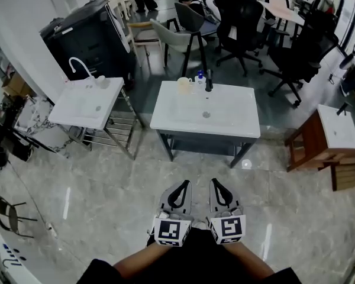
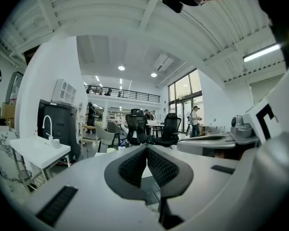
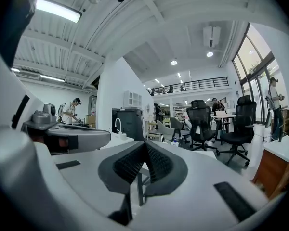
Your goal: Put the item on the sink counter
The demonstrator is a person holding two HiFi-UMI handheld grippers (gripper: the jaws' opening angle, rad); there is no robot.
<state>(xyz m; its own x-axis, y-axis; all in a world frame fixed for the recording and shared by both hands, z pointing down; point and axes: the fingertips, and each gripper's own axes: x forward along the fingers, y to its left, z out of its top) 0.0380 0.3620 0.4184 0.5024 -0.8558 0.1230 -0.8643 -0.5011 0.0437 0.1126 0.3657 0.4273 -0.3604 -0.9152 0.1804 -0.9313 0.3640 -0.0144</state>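
The white sink counter (image 1: 165, 116) stands on the floor ahead of me, with a drain in the middle of its basin. On its far edge stand a cream cup (image 1: 184, 86), a small bottle with a blue cap (image 1: 199, 78) and a black faucet (image 1: 209, 80). My left gripper (image 1: 181, 186) and right gripper (image 1: 218, 184) hang side by side low over the floor, well short of the counter. Both are shut with nothing between the pads. The left gripper view shows its jaws (image 2: 147, 147) pressed together; the right gripper (image 3: 145, 143) looks the same.
A second white sink (image 1: 86, 102) with a white faucet stands at the left on a metal frame, beside a black cabinet (image 1: 86, 35). A wooden stool with a white top (image 1: 328, 136) is at the right. Office chairs (image 1: 239, 16) and people fill the back.
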